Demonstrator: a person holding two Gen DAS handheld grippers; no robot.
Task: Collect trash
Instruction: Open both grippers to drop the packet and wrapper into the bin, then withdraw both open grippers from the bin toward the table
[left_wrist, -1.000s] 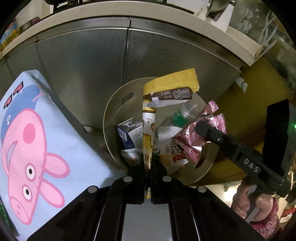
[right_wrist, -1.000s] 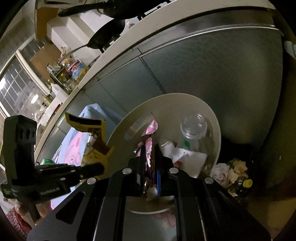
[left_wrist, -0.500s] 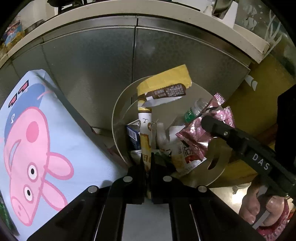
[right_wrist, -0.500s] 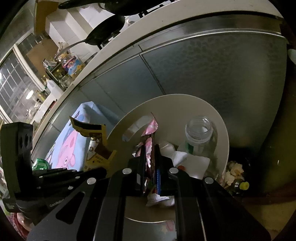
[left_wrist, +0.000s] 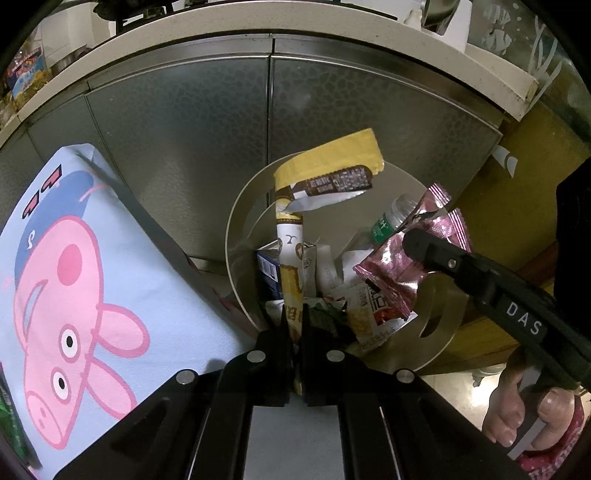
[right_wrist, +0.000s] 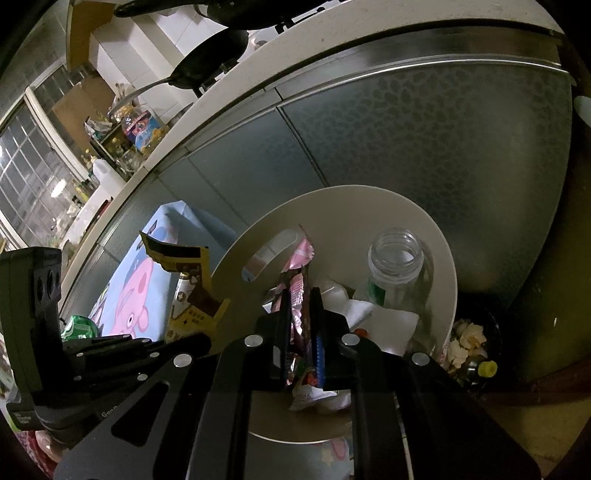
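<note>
A round beige bin (left_wrist: 236, 229) holds cartons, wrappers and a clear plastic bottle (right_wrist: 397, 254). My left gripper (left_wrist: 293, 317) is shut on a long yellow and white wrapper (left_wrist: 327, 166), which stands up over the bin's near rim and folds over at its top. My right gripper (right_wrist: 301, 295) reaches over the bin (right_wrist: 351, 195) from the right. A pink foil wrapper (right_wrist: 303, 254) is pinched between its fingers while the jaws are opening. In the left wrist view the pink foil wrapper (left_wrist: 402, 266) hangs above the trash.
A pale blue bag with a pink pig print (left_wrist: 74, 277) leans left of the bin. Steel cabinet doors (left_wrist: 184, 147) stand behind, under a counter carrying a black pan (right_wrist: 210, 66). A dark pot of flowers (right_wrist: 469, 339) sits to the bin's right. A green can (right_wrist: 79, 326) lies at the left.
In the left wrist view the bin and both wrappers have drifted rightward. The right gripper has edged closer to the bin, and the gap between its fingers looks slightly wider.
</note>
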